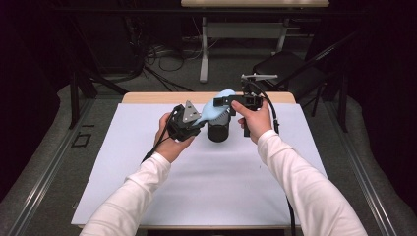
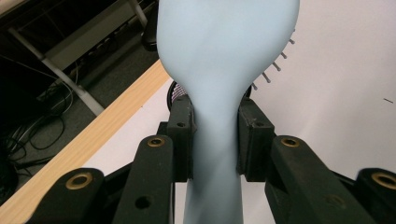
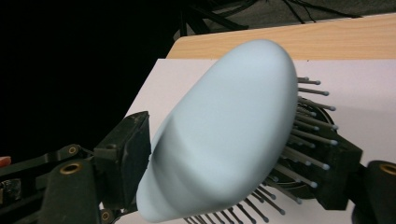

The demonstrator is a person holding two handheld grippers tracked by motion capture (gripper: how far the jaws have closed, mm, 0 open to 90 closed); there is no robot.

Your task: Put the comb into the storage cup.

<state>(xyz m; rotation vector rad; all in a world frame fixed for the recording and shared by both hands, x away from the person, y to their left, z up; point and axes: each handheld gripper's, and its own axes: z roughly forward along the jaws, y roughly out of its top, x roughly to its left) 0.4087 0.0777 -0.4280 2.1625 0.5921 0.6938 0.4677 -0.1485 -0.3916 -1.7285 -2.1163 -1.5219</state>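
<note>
A light blue hairbrush (image 1: 214, 110) is held up over the back of the white mat (image 1: 221, 182), its bristles turned down and to the right. My left gripper (image 1: 199, 120) is shut on its narrow handle (image 2: 215, 154), both pads tight against it. My right gripper (image 1: 223, 101) reaches in from the right with its jaws on either side of the brush head (image 3: 224, 140). One jaw stands by the smooth back and the other at the bristle tips (image 3: 322, 163), with no firm press visible. A black cylinder (image 1: 218, 132) stands on the mat just under the brush.
The mat covers a wooden table whose far edge (image 1: 147, 97) lies just behind the brush. Beyond it are a dark chair (image 1: 285, 69), a table leg (image 1: 204, 54) and cables on the floor. Cables trail from both grippers.
</note>
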